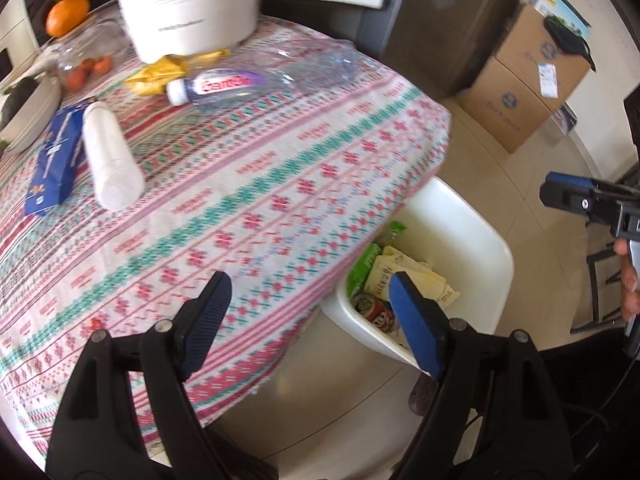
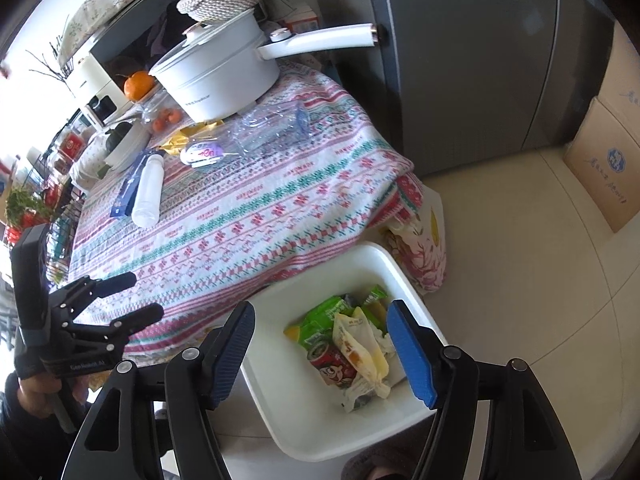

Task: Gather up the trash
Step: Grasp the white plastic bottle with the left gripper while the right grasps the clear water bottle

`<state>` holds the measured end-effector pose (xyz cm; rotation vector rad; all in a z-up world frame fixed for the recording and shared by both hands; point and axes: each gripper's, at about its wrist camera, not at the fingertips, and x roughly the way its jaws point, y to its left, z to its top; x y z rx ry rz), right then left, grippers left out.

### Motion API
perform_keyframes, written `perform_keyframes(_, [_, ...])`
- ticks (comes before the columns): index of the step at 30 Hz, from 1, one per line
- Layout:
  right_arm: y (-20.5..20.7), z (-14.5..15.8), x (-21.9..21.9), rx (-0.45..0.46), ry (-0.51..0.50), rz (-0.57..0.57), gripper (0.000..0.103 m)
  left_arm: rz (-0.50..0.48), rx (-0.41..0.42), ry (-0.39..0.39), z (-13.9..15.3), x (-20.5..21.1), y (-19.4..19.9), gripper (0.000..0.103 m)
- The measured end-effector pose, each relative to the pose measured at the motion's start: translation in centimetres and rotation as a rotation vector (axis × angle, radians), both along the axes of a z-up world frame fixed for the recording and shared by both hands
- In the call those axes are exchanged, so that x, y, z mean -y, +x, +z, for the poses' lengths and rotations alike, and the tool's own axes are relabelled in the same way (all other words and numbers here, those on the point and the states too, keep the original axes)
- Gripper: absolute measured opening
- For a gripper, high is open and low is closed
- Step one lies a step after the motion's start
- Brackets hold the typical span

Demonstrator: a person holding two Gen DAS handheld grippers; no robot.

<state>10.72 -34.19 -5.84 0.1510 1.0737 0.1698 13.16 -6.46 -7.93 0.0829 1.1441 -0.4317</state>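
Clear plastic bottle (image 1: 256, 80) with a purple label lies flat on the cloth-covered surface (image 1: 248, 184), far ahead of the left hand-held gripper (image 1: 308, 320) and a little to its left, near the white pot (image 1: 188, 8). Long axis runs across the left gripper's line of reach, cap end toward its left, crushed body toward its right. Yellow wrapper (image 1: 160, 72) touches the cap end.

White paper cup stack (image 1: 112, 156) lies nearer, ahead-left of the left gripper, its long axis pointing roughly toward that gripper; blue carton (image 1: 54, 156) just beside it on the far-left side.

White bin (image 2: 360, 360) on the floor, directly below and ahead of the right hand-held gripper (image 2: 324, 348); wrappers and a red can already inside. Bin sits just off the surface edge.

Left gripper: jaws spread, nothing between the pads, over the near edge of the surface. Right gripper: jaws spread, empty, over the bin.

Judgement: left hand is the nearer one to everything left on the surface; the right would have to cross the whole cloth. Cup stack looks the shorter reach, and the jaws would need to close across its width, not along its length.
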Motion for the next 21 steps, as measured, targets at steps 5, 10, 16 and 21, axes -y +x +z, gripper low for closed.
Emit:
perform_keyframes(5, [1.4, 0.8, -2.6, 0.018, -0.024, 0.023, 0.071, 0.135, -0.002, -0.01, 0.3, -3.9, 2.0, 0.081])
perform_keyframes(10, [3.9, 1.5, -5.4, 0.057, -0.043, 0.057, 0.08, 0.282, 0.018, -0.005, -0.3, -7.9, 5.2, 0.081])
perform_keyframes(16, [8.6, 1.3, -11.6, 0.109, -0.184, 0.314, 0.083, 0.406, 0.03, -0.009, -1.9, -11.4, 9.7, 0.081])
perform_keyframes(21, [12.5, 0.5, -15.2, 0.18, -0.305, 0.555, 0.084, 0.459, 0.012, -0.047, -2.9, -13.0, 12.1, 0.081])
